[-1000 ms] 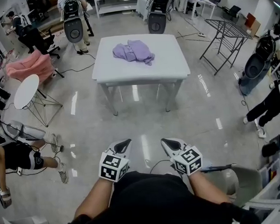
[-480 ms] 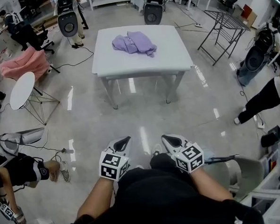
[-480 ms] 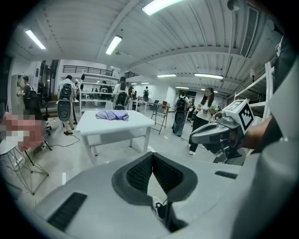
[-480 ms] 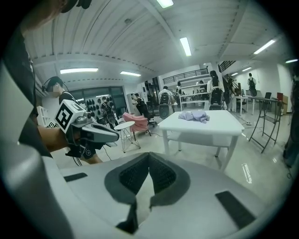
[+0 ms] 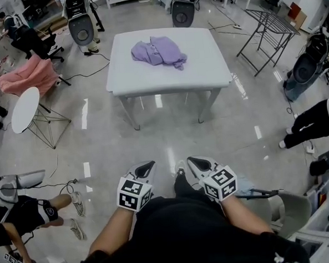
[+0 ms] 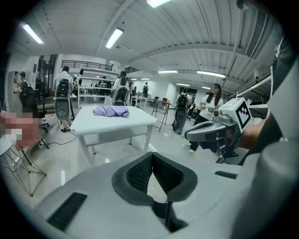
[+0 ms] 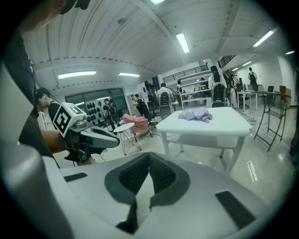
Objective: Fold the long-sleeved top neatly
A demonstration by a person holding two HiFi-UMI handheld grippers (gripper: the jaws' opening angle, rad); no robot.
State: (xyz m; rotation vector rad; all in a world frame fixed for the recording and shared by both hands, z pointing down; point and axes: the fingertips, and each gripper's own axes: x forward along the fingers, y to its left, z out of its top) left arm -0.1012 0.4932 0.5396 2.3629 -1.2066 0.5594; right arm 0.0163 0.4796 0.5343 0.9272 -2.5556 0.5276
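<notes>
A crumpled lilac long-sleeved top (image 5: 158, 50) lies in a heap on the far half of a white table (image 5: 166, 72), well ahead of me across the floor. The same top (image 6: 110, 111) shows small in the left gripper view, and the top (image 7: 196, 114) also in the right gripper view. My left gripper (image 5: 146, 168) is held close to my body, shut and empty. Beside it my right gripper (image 5: 197, 164) is likewise shut with nothing in it. Both are far from the table.
A pink armchair (image 5: 30, 75) and a small round white table (image 5: 25, 109) stand at the left. A metal rack (image 5: 267, 35) stands right of the table. People stand around the room's edges, one seated at lower left (image 5: 25, 214). Glossy floor lies between me and the table.
The table and top have drawn a little nearer in the head view as I walk forward. Both grippers keep the same place before my body, still shut.
</notes>
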